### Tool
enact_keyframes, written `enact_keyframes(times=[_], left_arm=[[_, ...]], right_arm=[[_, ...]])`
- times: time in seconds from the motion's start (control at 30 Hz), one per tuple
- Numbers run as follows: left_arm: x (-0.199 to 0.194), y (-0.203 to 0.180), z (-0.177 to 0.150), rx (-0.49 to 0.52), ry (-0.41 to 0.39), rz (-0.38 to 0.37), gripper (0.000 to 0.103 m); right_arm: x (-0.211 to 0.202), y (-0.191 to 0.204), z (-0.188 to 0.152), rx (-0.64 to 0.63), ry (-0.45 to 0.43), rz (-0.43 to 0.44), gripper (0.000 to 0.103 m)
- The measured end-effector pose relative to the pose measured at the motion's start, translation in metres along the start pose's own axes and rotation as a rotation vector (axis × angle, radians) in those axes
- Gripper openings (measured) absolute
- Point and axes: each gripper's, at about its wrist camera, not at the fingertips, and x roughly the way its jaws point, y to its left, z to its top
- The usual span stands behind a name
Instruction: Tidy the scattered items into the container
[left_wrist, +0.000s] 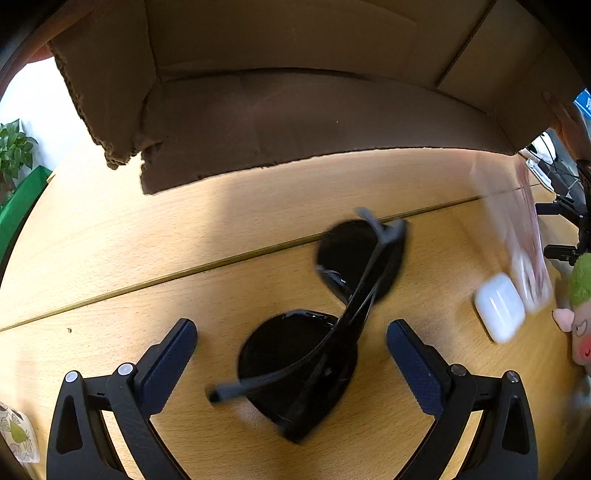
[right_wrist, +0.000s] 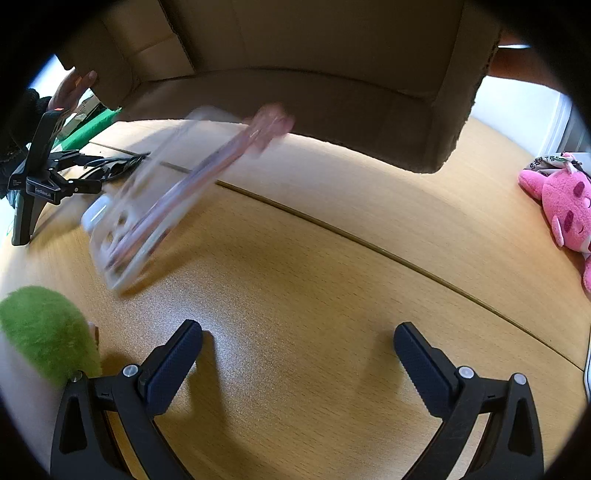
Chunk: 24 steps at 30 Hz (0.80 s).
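Sunglasses (left_wrist: 332, 321) sit blurred between my left claw's (left_wrist: 291, 365) fingers, which stand wide apart and grip nothing. The black frame looks tipped up on edge, one temple jutting toward my left finger, so I reckon it is tumbling or barely settled on the wooden table (left_wrist: 110, 266). Beyond it the cardboard box (left_wrist: 295, 118) lies on its side, mouth facing me, empty as far as I can see. That open mouth at table level explains the layout: things can be slid or lifted straight in. Moving right, a white earbud case (left_wrist: 499, 306) rests near the table's edge, a smeared clear phone case (left_wrist: 517, 236) just beside it, too blurred to say whether they touch. A green-haired doll (left_wrist: 580, 306) peeks in at the far right.

Now my right claw (right_wrist: 297, 363): also spread wide, nothing between the pads, bare table underneath. The doll's green tuft sits at my left finger's flank and could snag a sweep that way. Ahead left the clear case streaks through the air or leans, I can't tell which. A black tripod stand (right_wrist: 37, 177) and cables crowd that corner. Far right, a pink plush (right_wrist: 561, 203) lies well apart.
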Motion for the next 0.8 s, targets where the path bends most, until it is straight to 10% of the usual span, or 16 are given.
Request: enact_keyframes(times=[0.8], left_arm=[[-0.0034,-0.0013,0.0,-0.005,0.0,0.004,0.103]], right_arm=[[-0.0029,0.0016,-0.0005,-0.001,-0.003,0.002,0.103]])
